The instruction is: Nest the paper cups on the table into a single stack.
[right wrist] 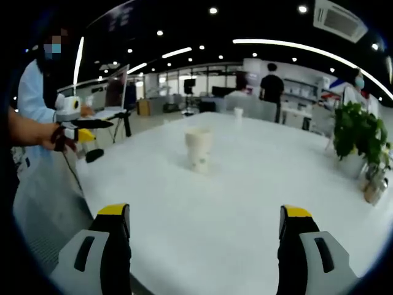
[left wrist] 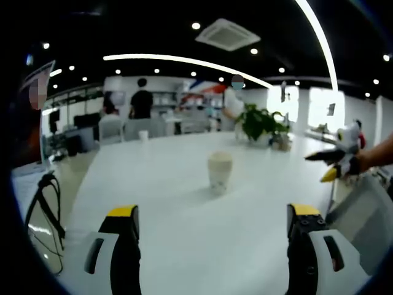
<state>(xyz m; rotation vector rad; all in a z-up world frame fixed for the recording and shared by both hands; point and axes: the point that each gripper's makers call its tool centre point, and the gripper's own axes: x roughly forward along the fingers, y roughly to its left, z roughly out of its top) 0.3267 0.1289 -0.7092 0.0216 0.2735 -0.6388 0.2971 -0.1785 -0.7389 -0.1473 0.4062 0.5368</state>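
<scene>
Standing blurred on the table (left wrist: 184,246), cups (left wrist: 220,172) sit beyond both spread, empty fingers.

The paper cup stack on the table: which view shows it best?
The right gripper view shows the paper cup stack best: it looks larger there, with its rim and flared base distinct. In the left gripper view the same stack is blurrier and its outline softer against the white table.
</scene>
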